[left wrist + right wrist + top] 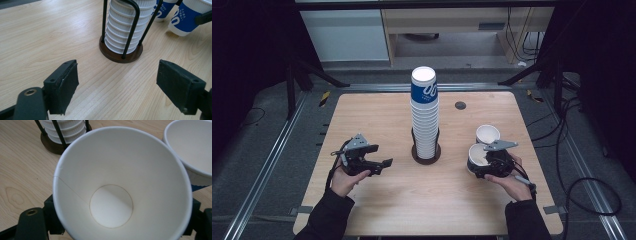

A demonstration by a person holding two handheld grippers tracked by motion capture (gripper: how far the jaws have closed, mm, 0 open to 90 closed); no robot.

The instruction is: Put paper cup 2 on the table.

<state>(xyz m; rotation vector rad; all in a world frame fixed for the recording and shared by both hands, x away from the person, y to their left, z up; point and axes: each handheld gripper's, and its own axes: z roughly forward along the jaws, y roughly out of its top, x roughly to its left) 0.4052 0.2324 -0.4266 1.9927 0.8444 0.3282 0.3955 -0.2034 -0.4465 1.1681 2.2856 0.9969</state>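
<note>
Cup (476, 156) is sitting pinched in the right tool (492, 162), tilted just above the table (402, 200), touching a second cup (487, 133). Left tool (379, 167) is hovering with jaws spread wide, facing the cup stack (424, 115) in its holder (426, 154).

We find the white-and-blue paper cup (120, 190) between our right gripper's (484, 167) fingers (53, 220), a second paper cup (487, 134) just beyond it. The tall stack of paper cups (125, 27) in its black wire holder (121, 53) stands ahead of our left gripper's (117, 87) fingers (63, 85).
</note>
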